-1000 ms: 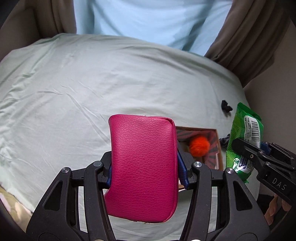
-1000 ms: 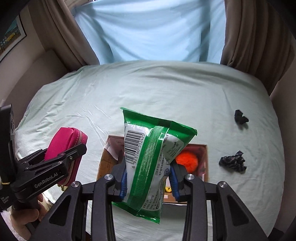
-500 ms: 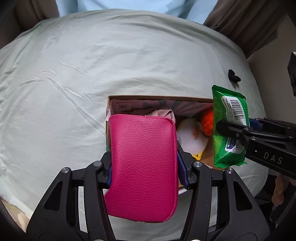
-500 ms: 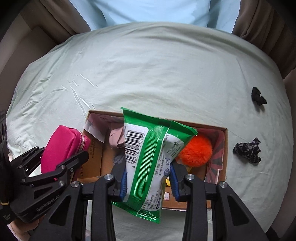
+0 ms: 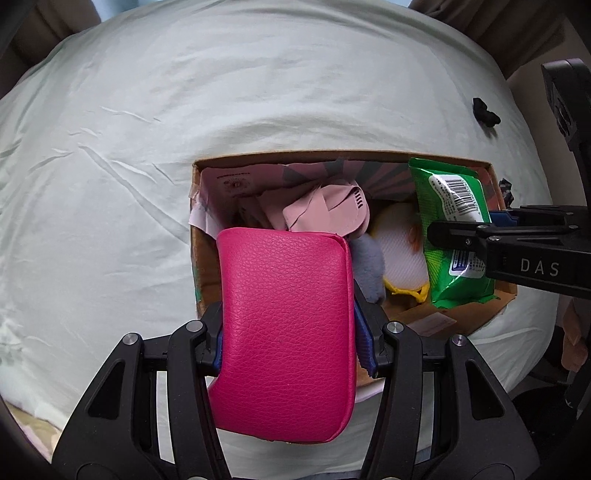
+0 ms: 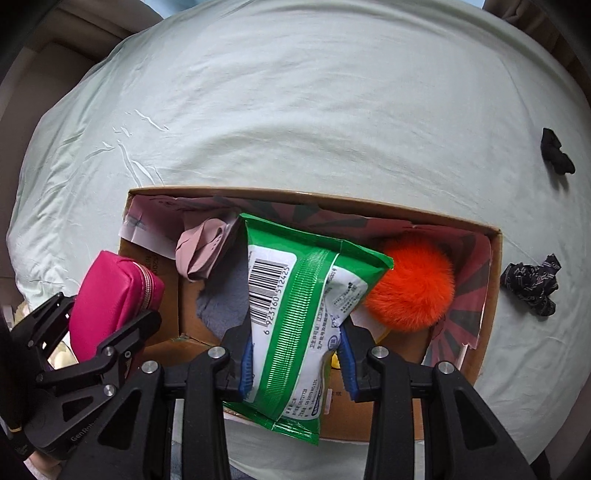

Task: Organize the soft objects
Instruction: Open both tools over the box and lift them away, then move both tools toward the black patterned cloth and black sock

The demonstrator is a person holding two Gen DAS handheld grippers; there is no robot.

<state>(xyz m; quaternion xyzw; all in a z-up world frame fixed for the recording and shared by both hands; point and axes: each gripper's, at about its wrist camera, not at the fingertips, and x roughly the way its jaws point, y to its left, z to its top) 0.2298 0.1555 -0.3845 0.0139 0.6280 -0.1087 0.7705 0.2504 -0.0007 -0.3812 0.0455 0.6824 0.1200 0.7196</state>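
My left gripper (image 5: 288, 332) is shut on a magenta leather pouch (image 5: 284, 332) and holds it over the near left corner of an open cardboard box (image 5: 207, 266). The pouch also shows in the right wrist view (image 6: 110, 299). My right gripper (image 6: 295, 354) is shut on a green wet-wipes pack (image 6: 295, 314) held above the box (image 6: 495, 295); the pack also shows in the left wrist view (image 5: 454, 232). Inside the box lie a pink cloth (image 6: 201, 251), a grey plush piece (image 6: 221, 299), an orange pompom (image 6: 410, 284) and a white and yellow soft thing (image 5: 399, 254).
The box sits on a pale green bed sheet (image 6: 295, 110). Two small dark crumpled items lie on the sheet right of the box, one near (image 6: 532, 284) and one farther back (image 6: 556, 151). Brown curtains (image 5: 491, 22) hang behind the bed.
Both grippers have moved forward and down over the box with their loads still held. The box interior now fills the middle of both views.
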